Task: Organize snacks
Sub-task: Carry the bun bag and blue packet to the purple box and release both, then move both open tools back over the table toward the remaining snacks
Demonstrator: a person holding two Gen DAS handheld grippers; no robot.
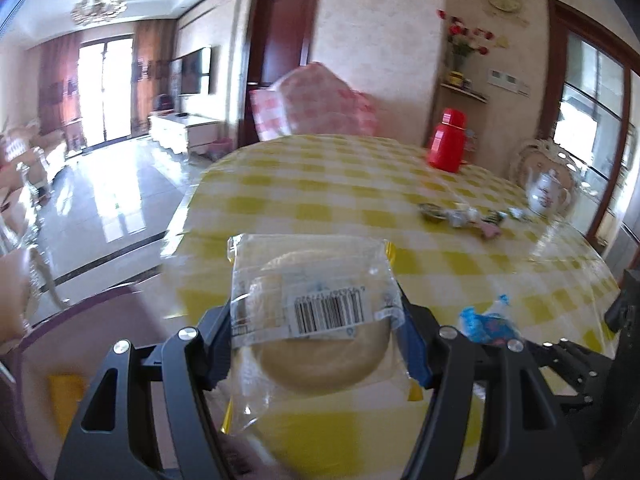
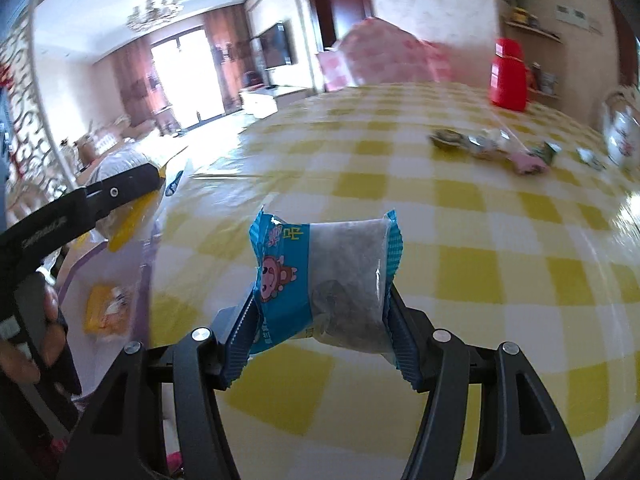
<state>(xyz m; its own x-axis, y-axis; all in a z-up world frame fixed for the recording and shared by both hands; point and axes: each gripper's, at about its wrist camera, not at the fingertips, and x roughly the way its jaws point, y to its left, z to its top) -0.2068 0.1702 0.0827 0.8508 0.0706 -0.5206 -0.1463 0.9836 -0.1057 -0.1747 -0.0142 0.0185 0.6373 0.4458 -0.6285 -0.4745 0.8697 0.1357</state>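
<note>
The left gripper is clamping a clear-wrapped round pale cake between its blue pads, barcode label facing up, above the near edge of a round table covered in a yellow and white checked cloth. The right gripper is squeezing a blue-wrapped snack with a cartoon face and a dark filling showing through its clear window, also above the cloth. In the right wrist view the left gripper is showing at the far left with a hand around its handle. Off the table's edge there, a yellow packet is lying in what looks like a purple-rimmed container, too blurred to make out. Farther across the table, a loose cluster of small wrapped sweets is sitting well apart from both grippers, with a red flask behind it and a floral white teapot to its right. A pink checked chair back is rising behind the far rim.
</note>
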